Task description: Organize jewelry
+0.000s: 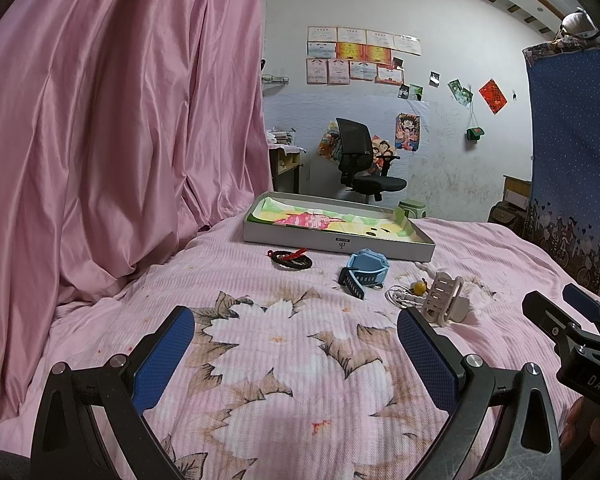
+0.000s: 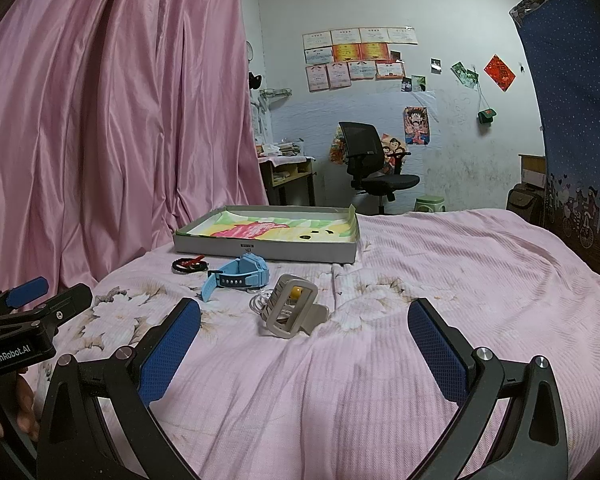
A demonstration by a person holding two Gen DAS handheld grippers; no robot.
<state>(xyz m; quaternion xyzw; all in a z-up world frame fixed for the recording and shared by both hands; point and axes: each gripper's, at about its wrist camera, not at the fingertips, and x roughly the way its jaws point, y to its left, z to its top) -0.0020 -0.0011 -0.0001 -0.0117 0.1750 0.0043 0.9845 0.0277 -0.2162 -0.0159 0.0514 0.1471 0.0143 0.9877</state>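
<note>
Room: a bedroom with a pink curtain (image 1: 120,120) on the left, certificates on the far wall and a black office chair (image 1: 360,160) beyond the bed.
Surface: a pink floral bedspread (image 1: 280,360), soft and ribbed; anything pressed into it will likely sink and shift.
Tray: a shallow grey box (image 1: 332,242) lined with a colourful drawing sits at the far side of the bed, with no jewelry seen in it.
Jewelry location: all pieces lie loose on the bedspread just in front of the box, none yet put away.
Bracelets: dark braided bracelets with a red cord (image 1: 290,259) lie on the left; they look light and limp, best pinched across the bundled strands.
Watch: a light blue watch (image 1: 364,270) in the middle, with a stiffer body and a flexible strap; the case looks the firmest hold.
Hair claw: a beige hair claw (image 2: 290,306) lies nearest the grippers; rigid, smooth plastic, probably slippery, so grip across its flat sides.
Necklace: a white cord with an amber bead (image 1: 420,288) lies partly under the claw; thin, and it may snag.
Left gripper (image 1: 296,344): jaws spread wide, holding nothing, low over the bedspread.
Right gripper (image 2: 304,344): jaws also wide apart and empty, with the claw just ahead.
</note>
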